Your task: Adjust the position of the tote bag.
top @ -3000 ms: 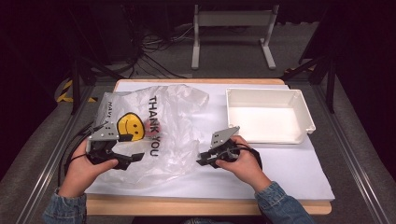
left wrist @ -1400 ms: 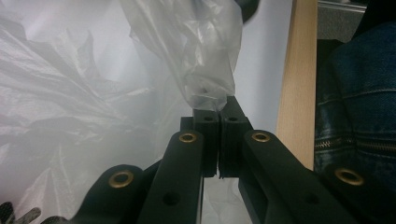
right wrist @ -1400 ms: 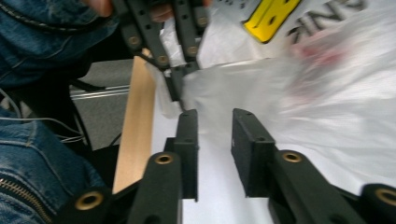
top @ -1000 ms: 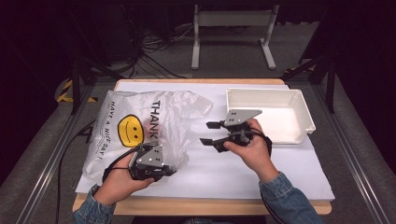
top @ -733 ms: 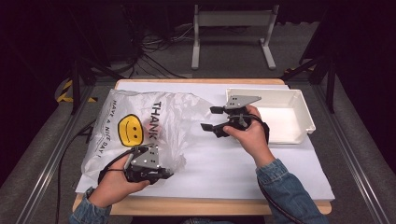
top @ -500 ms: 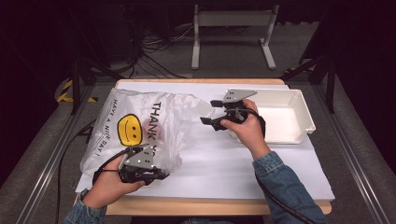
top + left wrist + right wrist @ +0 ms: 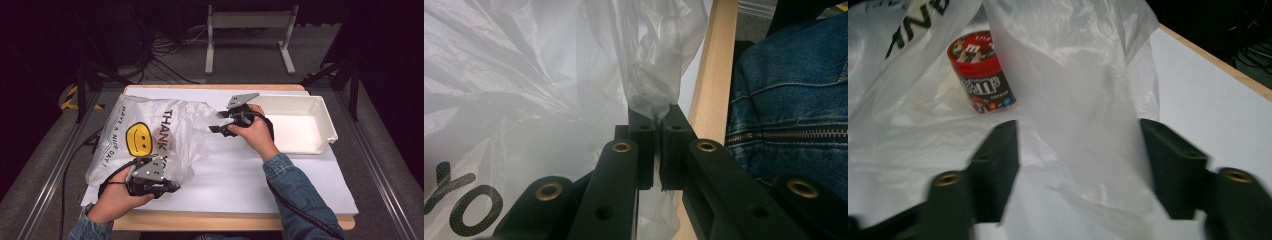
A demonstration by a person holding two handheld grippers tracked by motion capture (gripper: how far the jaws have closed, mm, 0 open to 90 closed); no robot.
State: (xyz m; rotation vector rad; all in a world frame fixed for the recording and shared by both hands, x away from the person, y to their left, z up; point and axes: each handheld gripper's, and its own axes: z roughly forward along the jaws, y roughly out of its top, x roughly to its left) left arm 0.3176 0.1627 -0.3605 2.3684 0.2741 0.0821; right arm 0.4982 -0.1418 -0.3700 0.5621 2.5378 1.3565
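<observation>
Left gripper point(image 7: 172, 186): we see it at about 7 o'clock on the table, in the person's left hand point(image 7: 117, 195); its jaws are pressed together on a fold of the bag point(image 7: 651, 95), as the left gripper view shows.
Right gripper point(image 7: 214, 121): we see it near the table's middle, toward 12 o'clock, in the right hand point(image 7: 255, 135); the jaws stand apart and have just been closing. In the right gripper view a flap of the bag point(image 7: 1083, 100) hangs between the jaws, but we cannot see the pads press on it.
Bag point(image 7: 160, 135): thin clear plastic with a yellow smiling face and black letters; it lies crumpled on the left half of the table, from about 7 o'clock up to 11 o'clock, its loose edge reaching to the right gripper.
Can point(image 7: 980, 72): a small red and brown candy can, upright inside the bag, at about 11 o'clock from the right gripper in its own view; in the high view it shows as a reddish patch point(image 7: 162, 141) through the plastic.
Tray point(image 7: 325, 122): white, at about 2 o'clock on the table, just behind the right hand.
Table point(image 7: 235, 222): wooden edge, white sheet point(image 7: 235, 175) on top.
Sleeve point(image 7: 295, 185): blue denim, on the right arm.
</observation>
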